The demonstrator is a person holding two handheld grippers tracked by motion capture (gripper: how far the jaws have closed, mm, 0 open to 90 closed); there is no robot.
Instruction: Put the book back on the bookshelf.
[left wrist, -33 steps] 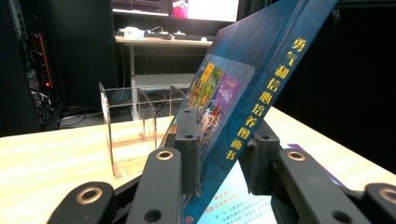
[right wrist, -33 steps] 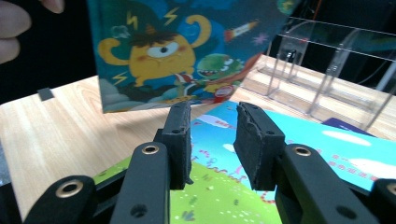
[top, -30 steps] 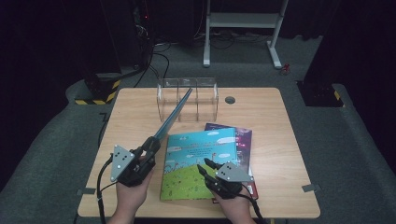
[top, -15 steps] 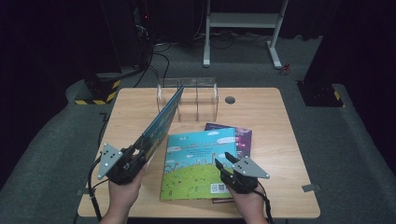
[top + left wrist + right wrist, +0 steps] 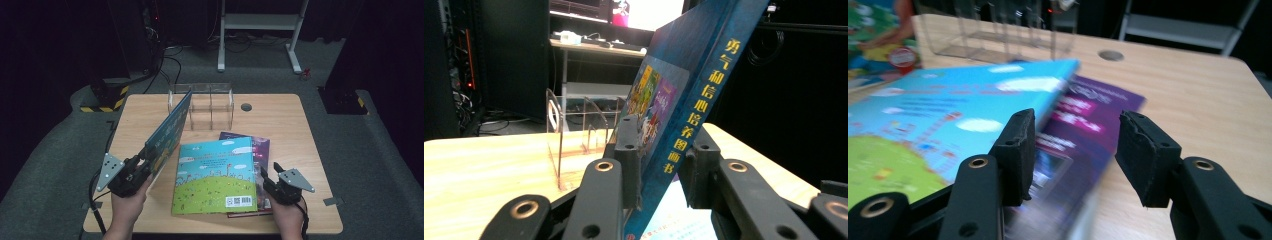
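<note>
The left gripper had its jaws clamped on the spine end of a thin blue hardcover picture book, tilted up at centre-left toward the clear acrylic divider rack, probably so it'd slot in upright. The right gripper, lower right, had just been opening, nothing between its jaws, hovering beside the green-and-blue picture book on the wooden counter. The purple book underneath was mostly covered, and that close view was blurred.

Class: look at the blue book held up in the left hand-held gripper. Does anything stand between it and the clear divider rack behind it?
Nothing visible does. The blue book, clamped in the left hand-held gripper, already tilts toward the clear rack, with bare table around.
</note>
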